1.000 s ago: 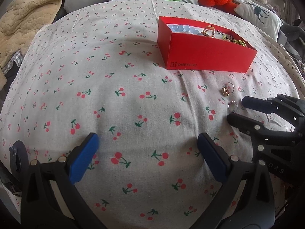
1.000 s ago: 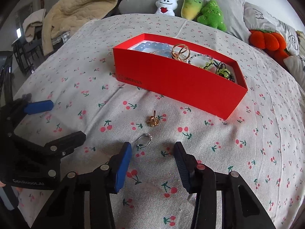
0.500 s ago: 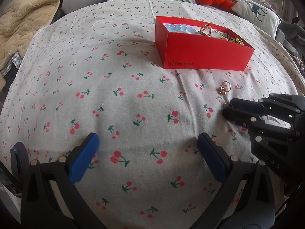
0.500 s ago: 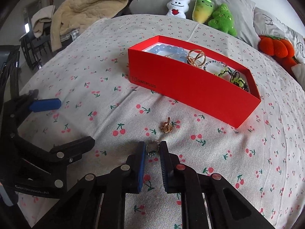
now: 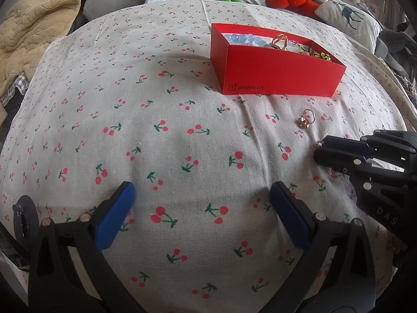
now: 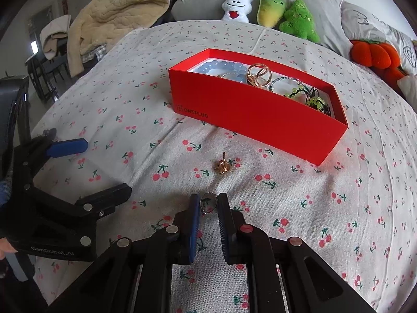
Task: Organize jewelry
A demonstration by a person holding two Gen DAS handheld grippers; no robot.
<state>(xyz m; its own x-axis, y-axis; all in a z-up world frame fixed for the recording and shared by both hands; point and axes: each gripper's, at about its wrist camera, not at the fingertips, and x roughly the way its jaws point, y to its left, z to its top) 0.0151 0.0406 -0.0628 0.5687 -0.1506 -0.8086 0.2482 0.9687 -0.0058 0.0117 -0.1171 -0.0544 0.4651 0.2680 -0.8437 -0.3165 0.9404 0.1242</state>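
Note:
A red OnePlus box point(image 6: 255, 114) point(image 5: 276, 75) sits on the cherry-print bedspread and holds blue beads, a gold ring and green beaded pieces. A gold ring point(image 6: 222, 165) point(image 5: 305, 120) lies on the cloth in front of the box. My right gripper point(image 6: 208, 204) is shut on a small silver ring point(image 6: 207, 203), held just above the cloth. In the left wrist view the right gripper point(image 5: 322, 148) is at the right edge. My left gripper point(image 5: 200, 206) is open and empty over bare cloth, left of the box; it also shows in the right wrist view point(image 6: 101, 169).
Plush toys point(image 6: 271, 10) and an orange plush point(image 6: 375, 54) lie on grey pillows behind the box. A beige blanket point(image 6: 125, 7) is heaped at the back left. The bedspread point(image 5: 156, 104) drops away at its edges.
My right gripper has closed from wide open onto the silver ring and lifted slightly. My left gripper stays open and has shifted a little.

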